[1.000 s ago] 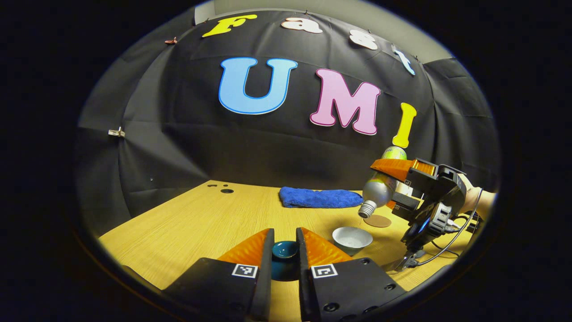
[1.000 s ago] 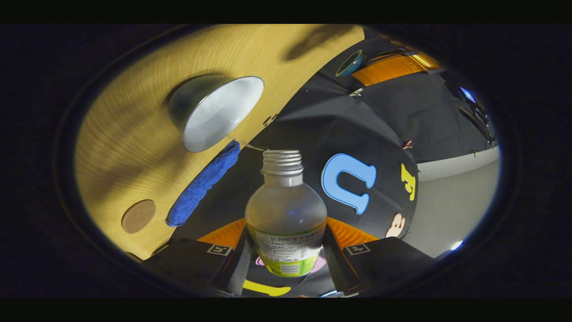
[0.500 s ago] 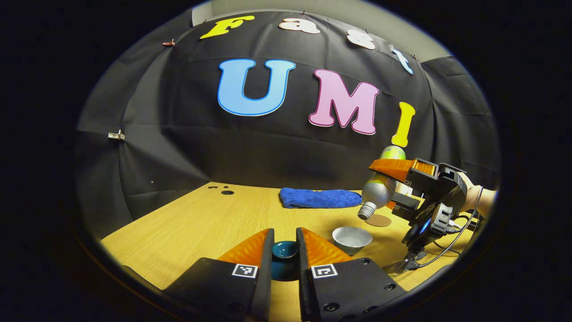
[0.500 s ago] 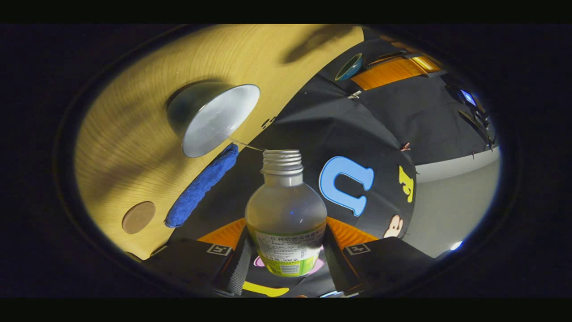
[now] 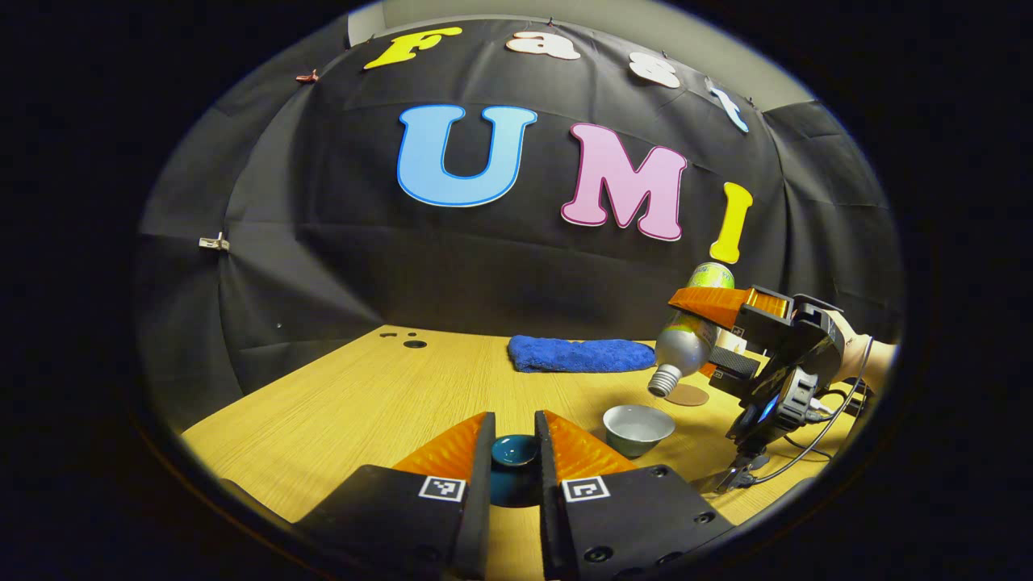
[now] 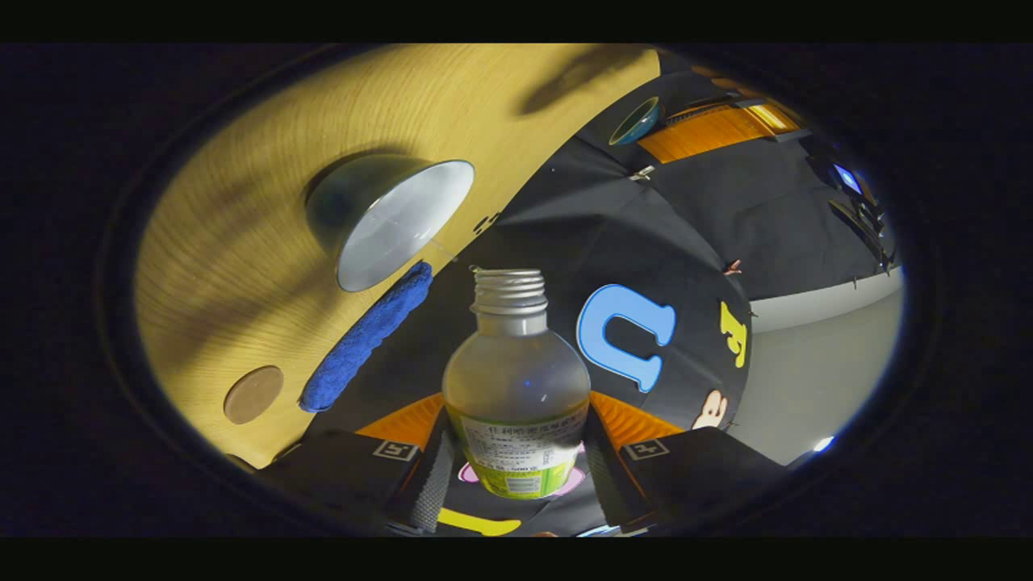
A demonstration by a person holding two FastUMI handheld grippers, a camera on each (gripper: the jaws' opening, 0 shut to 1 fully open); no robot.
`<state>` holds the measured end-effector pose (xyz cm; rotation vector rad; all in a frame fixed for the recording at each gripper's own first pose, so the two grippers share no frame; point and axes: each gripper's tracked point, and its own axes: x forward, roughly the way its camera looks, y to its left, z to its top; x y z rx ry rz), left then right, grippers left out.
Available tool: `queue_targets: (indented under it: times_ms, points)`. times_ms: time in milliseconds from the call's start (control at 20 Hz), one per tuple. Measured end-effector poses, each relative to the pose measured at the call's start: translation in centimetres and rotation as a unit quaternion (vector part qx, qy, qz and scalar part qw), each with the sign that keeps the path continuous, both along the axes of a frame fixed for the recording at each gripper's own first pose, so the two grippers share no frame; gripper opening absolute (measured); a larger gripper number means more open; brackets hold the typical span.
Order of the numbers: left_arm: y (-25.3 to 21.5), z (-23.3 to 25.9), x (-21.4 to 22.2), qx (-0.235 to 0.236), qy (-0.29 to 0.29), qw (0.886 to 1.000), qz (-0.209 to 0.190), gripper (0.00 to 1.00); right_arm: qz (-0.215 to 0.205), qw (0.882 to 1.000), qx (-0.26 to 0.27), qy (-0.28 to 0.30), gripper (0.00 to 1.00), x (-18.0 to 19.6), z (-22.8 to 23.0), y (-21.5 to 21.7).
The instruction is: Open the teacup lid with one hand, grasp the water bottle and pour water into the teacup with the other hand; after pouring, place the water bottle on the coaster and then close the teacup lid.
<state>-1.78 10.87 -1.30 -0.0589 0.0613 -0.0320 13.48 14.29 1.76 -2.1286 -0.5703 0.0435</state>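
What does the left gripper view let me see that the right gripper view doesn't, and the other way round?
Left gripper view: the person's hand behind the right gripper, which is seen from outside tipping the water bottle over the teacup. It also shows small dark holes in the table.

Right gripper view: the bottle's label close up, and the left gripper seen from outside.

Both: the teacup, water bottle, coaster, blue cloth, and the teacup lid between the left gripper's fingers.
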Motion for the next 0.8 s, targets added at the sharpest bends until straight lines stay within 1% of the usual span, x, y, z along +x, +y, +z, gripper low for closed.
queue_targets:
  times_ms: [150,300,450,550,600,650,700,800]
  points:
    - [0.1,-0.1,-0.1,0.001,0.001,1.0,0.003,0.29,-0.001,1.0,0.003,0.003,0.76,-0.1,-0.1,-0.1]
    - [0.0,0.2,-0.3,0.002,0.001,1.0,0.003,0.29,-0.004,1.0,0.021,0.017,0.76,0.0,-0.4,-0.6]
    - [-0.3,0.3,-0.3,0.005,0.0,1.0,0.002,0.29,-0.01,0.999,0.028,0.016,0.76,-0.1,-0.3,-1.1]
    - [-0.6,0.6,-0.3,0.006,-0.002,1.0,0.001,0.29,-0.017,0.998,0.059,0.034,0.76,0.1,-0.3,-2.0]
    - [-0.7,0.7,-0.4,0.007,-0.003,1.0,0.0,0.29,-0.022,0.995,0.084,0.048,0.73,0.2,-0.4,-2.5]
    - [-0.8,0.8,-0.3,0.008,-0.003,1.0,0.0,0.29,-0.026,0.992,0.11,0.063,0.76,0.2,-0.5,-2.9]
    - [-0.9,0.9,-0.3,0.008,-0.003,1.0,-0.001,0.29,-0.031,0.987,0.136,0.076,0.76,0.2,-0.7,-3.3]
    - [-1.2,0.5,-0.2,0.008,0.001,1.0,0.0,0.29,-0.034,0.98,0.18,0.083,0.76,-0.3,-0.2,-3.9]
